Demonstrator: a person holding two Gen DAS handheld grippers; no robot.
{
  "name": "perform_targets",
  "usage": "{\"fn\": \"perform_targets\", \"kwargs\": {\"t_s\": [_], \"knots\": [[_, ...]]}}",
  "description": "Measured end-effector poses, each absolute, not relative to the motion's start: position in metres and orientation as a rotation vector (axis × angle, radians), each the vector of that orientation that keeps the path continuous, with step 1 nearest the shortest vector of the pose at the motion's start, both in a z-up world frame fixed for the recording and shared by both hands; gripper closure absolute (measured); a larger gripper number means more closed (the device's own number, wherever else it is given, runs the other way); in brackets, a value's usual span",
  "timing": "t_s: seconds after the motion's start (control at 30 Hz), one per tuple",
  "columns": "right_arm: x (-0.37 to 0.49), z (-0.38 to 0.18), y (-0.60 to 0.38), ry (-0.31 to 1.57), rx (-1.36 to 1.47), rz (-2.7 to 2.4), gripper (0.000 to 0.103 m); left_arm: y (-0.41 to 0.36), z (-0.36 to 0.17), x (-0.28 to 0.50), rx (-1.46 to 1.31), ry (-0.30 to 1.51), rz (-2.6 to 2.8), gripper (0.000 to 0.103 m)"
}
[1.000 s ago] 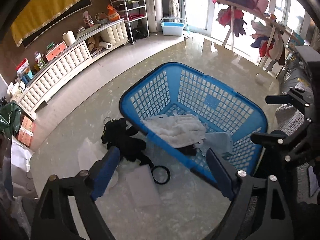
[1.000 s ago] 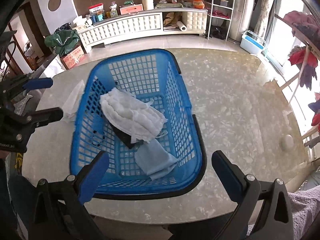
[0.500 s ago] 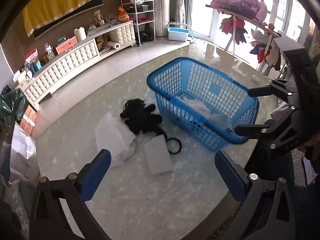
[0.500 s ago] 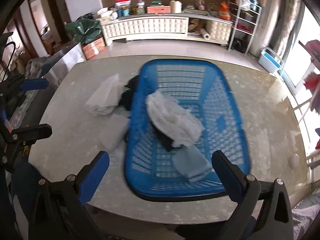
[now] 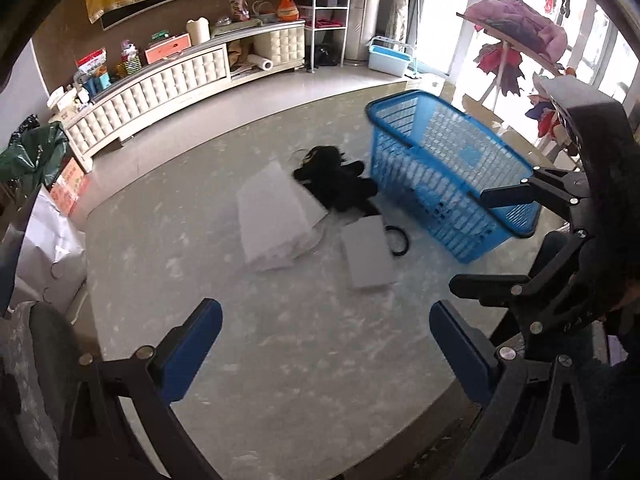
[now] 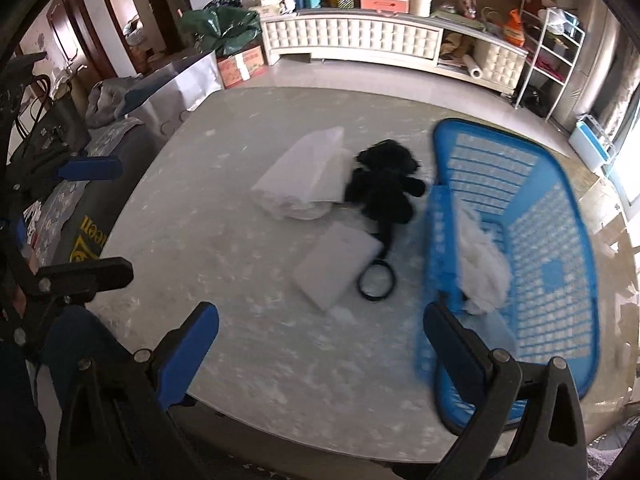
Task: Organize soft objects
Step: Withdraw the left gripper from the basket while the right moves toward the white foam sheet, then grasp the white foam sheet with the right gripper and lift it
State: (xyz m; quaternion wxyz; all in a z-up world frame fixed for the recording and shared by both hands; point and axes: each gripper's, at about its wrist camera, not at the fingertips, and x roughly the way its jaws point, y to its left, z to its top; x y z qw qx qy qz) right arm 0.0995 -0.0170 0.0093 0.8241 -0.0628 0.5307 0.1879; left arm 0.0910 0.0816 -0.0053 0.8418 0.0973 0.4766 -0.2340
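A blue plastic basket (image 5: 452, 168) stands on the marble table at the right; in the right wrist view the basket (image 6: 552, 248) holds a white cloth (image 6: 484, 256). A black plush toy (image 5: 336, 184) (image 6: 384, 192) lies left of the basket, with a black ring (image 5: 396, 240) (image 6: 376, 280) on its cord. A white folded bag (image 5: 272, 220) (image 6: 308, 176) and a flat white pad (image 5: 368, 252) (image 6: 336, 268) lie beside it. My left gripper (image 5: 324, 352) is open and empty, above the table's near part. My right gripper (image 6: 320, 344) is open and empty too.
The round table edge (image 5: 360, 452) is near both grippers. A long white cabinet (image 5: 180, 80) with clutter runs along the far wall. A drying rack with clothes (image 5: 516, 40) stands at the right. A green bag (image 6: 220, 28) and boxes sit on the floor.
Both grippers have pulled back and swung left, away from the basket. The basket now sits at the right of both views, and the toy, bag and pad are central.
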Motion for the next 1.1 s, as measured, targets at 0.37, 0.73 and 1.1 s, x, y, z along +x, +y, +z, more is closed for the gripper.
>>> {"fn": "perform_targets", "kwargs": {"t_s": [0.37, 0.73, 1.1], "knots": [[0.121, -0.033, 0.035, 1.219, -0.152, 0.362, 0.001, 0.12, -0.037, 0.1, 0.241, 1.017, -0.439, 0.0], [0.147, -0.08, 0.022, 1.32, -0.03, 0.16, 0.001, 0.138, -0.082, 0.142, 0.21, 1.072, -0.429, 0.0], [0.176, -0.107, 0.005, 1.355, -0.006, 0.04, 0.008, 0.121, -0.11, 0.184, 0.237, 1.063, -0.454, 0.0]]}}
